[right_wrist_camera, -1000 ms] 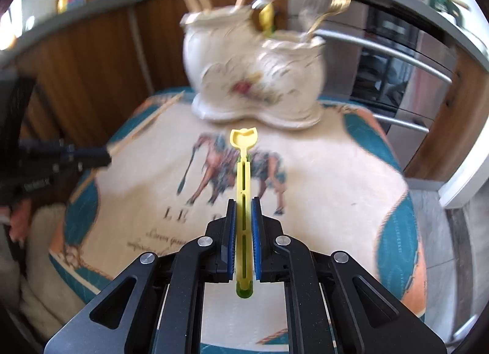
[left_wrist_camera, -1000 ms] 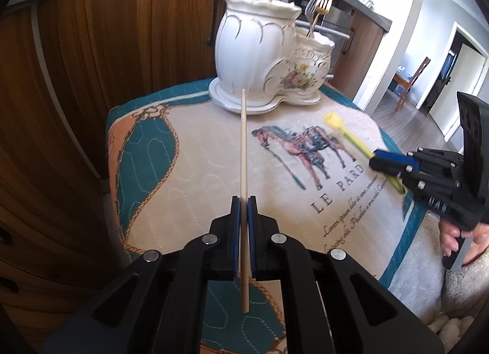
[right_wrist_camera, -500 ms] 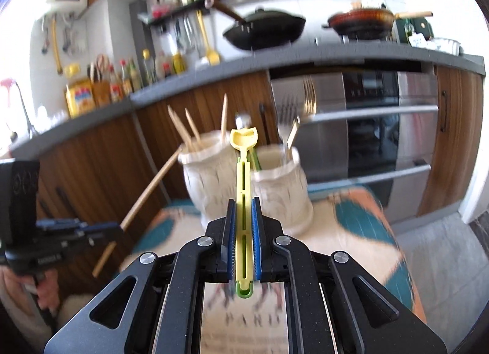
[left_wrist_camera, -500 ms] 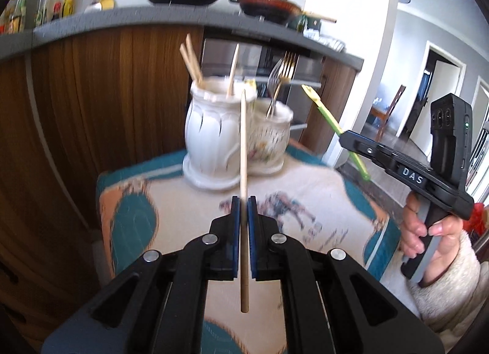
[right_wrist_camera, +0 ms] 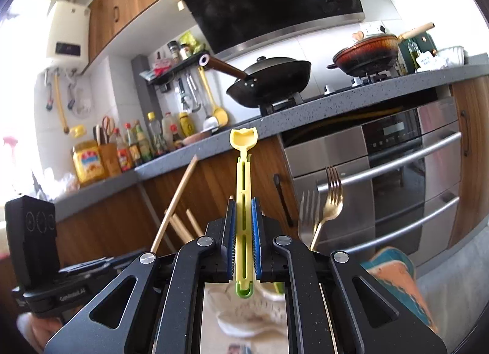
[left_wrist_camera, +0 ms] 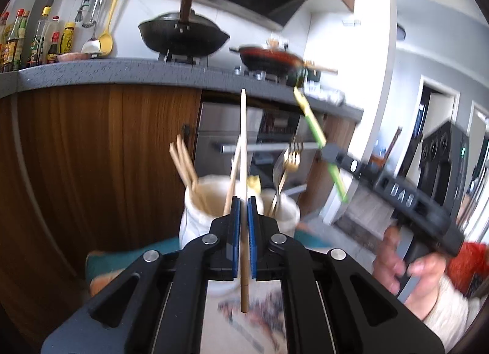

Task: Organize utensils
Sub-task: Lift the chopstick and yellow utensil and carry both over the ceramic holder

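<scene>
The left gripper [left_wrist_camera: 243, 225] is squeezed tight on a long wooden chopstick [left_wrist_camera: 243, 152] that points straight up, and just past it sits the white holder [left_wrist_camera: 195, 219] with more chopsticks [left_wrist_camera: 183, 164] in its left cup and forks [left_wrist_camera: 288, 167] in its right cup. The right gripper [right_wrist_camera: 243, 238] is squeezed tight on a yellow and green plastic utensil [right_wrist_camera: 243, 201], also pointing up, and it is held over the holder [right_wrist_camera: 244, 311] near the gold fork [right_wrist_camera: 331, 198]. Far behind on the counter [right_wrist_camera: 305, 109] are a black wok [right_wrist_camera: 269, 82] and a red pan [right_wrist_camera: 366, 54].
</scene>
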`<action>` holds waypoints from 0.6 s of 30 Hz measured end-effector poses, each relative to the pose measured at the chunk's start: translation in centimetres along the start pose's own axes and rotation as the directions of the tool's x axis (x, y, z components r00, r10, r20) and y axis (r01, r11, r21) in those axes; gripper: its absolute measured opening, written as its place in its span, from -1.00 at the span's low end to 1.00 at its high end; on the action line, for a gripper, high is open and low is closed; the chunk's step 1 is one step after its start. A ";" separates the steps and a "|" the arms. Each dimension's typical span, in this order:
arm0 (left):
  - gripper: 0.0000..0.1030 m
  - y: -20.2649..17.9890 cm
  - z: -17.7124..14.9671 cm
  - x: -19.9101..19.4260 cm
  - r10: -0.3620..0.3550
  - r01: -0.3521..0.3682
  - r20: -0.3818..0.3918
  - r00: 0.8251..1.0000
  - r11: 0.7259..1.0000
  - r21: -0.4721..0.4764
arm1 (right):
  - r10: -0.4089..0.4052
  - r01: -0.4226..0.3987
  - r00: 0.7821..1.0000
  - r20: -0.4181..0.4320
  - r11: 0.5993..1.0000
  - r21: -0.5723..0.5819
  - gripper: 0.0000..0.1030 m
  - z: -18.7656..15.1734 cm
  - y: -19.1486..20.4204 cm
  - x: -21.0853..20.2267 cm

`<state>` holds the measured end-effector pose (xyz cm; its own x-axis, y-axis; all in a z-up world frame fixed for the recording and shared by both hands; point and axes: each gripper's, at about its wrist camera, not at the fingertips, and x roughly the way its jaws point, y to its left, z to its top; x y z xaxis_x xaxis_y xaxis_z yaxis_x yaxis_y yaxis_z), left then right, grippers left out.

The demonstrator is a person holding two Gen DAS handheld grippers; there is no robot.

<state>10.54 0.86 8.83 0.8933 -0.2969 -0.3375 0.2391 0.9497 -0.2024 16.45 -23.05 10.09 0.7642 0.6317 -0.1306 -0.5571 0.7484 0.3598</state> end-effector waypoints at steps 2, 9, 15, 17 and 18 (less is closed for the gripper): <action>-0.91 0.5 0.9 1.1 -0.025 0.026 0.032 0.999 0.999 -0.034 | 0.002 -0.002 1.000 -0.001 1.000 0.022 -0.80 0.0 -0.6 1.3; -0.91 1.7 2.6 5.1 -0.054 0.061 0.069 0.996 0.993 -0.102 | 0.012 -0.010 1.000 -0.017 0.996 0.087 -0.80 -1.4 -2.9 3.8; -0.91 1.2 1.9 6.5 -0.011 0.018 0.126 0.992 0.998 -0.057 | 0.024 -0.023 1.000 -0.017 0.995 0.097 -0.80 -2.2 -3.6 4.4; -0.91 1.1 1.5 6.7 0.000 0.005 0.136 0.991 0.999 -0.040 | 0.021 -0.019 1.000 -0.021 0.996 0.091 -0.80 -2.4 -3.6 4.6; -0.91 1.1 1.2 6.7 0.002 0.002 0.150 0.989 1.000 -0.028 | 0.020 -0.018 1.000 -0.020 0.996 0.088 -0.80 -2.5 -3.6 4.6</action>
<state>17.24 0.01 7.41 0.9410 -0.2761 -0.1959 0.2298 0.9459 -0.2291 21.14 -22.33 5.92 0.7461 0.6506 -0.1419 -0.5404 0.7161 0.4419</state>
